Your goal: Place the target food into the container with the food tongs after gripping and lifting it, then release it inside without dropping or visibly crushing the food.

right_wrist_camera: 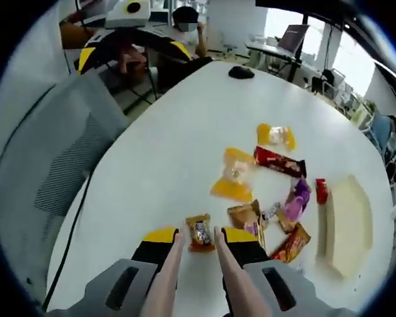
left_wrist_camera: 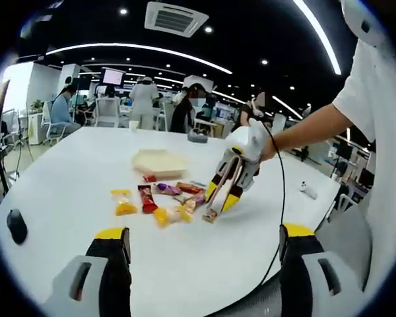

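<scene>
1. The right gripper point(right_wrist_camera: 197, 239) pinches the food tongs point(right_wrist_camera: 185, 277), whose tips flank a brown snack packet point(right_wrist_camera: 199, 232) on the white table point(right_wrist_camera: 158, 165).
2. The container point(right_wrist_camera: 346, 224) lies at three o'clock of the packet, well apart.
3. The left gripper point(left_wrist_camera: 204, 241) is spread wide, holding nothing.

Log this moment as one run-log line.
right claw: tongs straddle brown snack, not lifted | left claw: open, idle | container: empty

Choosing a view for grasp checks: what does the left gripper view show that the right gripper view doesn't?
Left gripper view: the left tool open, the right tool seen side-on holding the tongs, a person's arm, people at desks behind. Right gripper view: tong tips flanking a brown snack, a gray chair. Both: white table, scattered snacks, beige container, black mouse.
</scene>
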### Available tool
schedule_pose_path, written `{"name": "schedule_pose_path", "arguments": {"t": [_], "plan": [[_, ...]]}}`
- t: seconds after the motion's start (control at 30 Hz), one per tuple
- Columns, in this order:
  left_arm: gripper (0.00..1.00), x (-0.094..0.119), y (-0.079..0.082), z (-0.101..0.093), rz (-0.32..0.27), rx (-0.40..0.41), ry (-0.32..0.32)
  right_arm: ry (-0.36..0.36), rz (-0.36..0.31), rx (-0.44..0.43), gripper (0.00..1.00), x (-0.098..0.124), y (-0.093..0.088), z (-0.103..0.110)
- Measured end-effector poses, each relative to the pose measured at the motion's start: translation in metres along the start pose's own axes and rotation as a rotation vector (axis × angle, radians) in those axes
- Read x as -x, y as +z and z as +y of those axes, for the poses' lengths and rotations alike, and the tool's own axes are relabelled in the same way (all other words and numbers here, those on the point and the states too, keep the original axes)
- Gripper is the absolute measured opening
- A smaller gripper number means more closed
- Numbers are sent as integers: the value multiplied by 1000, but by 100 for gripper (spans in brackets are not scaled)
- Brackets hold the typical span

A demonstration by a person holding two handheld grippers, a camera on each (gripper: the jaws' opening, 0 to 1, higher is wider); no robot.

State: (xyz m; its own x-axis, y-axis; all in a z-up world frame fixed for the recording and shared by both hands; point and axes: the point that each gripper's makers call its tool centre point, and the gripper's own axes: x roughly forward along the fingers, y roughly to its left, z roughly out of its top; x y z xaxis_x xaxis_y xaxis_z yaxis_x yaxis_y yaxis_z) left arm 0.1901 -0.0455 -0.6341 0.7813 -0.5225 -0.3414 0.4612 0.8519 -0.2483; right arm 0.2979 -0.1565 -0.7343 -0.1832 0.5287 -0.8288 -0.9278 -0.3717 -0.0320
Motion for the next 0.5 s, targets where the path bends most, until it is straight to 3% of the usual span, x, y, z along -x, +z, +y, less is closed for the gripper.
{"name": "schedule_pose_path", "arguments": {"t": [0.27, 0.37, 0.47, 0.5], "plan": [[87, -3, 1, -1, -3, 24, 9, 22, -1, -2, 22, -9, -7, -5], [87, -3, -1, -2, 8, 20, 10, 45, 36, -34, 20, -13, -13, -2], [86, -2, 0, 0, 2, 27, 13, 18, 46, -166, 19, -16, -13, -5], [86, -1, 1, 0, 1, 27, 13, -27, 43, -137, 18, -16, -13, -12]]}}
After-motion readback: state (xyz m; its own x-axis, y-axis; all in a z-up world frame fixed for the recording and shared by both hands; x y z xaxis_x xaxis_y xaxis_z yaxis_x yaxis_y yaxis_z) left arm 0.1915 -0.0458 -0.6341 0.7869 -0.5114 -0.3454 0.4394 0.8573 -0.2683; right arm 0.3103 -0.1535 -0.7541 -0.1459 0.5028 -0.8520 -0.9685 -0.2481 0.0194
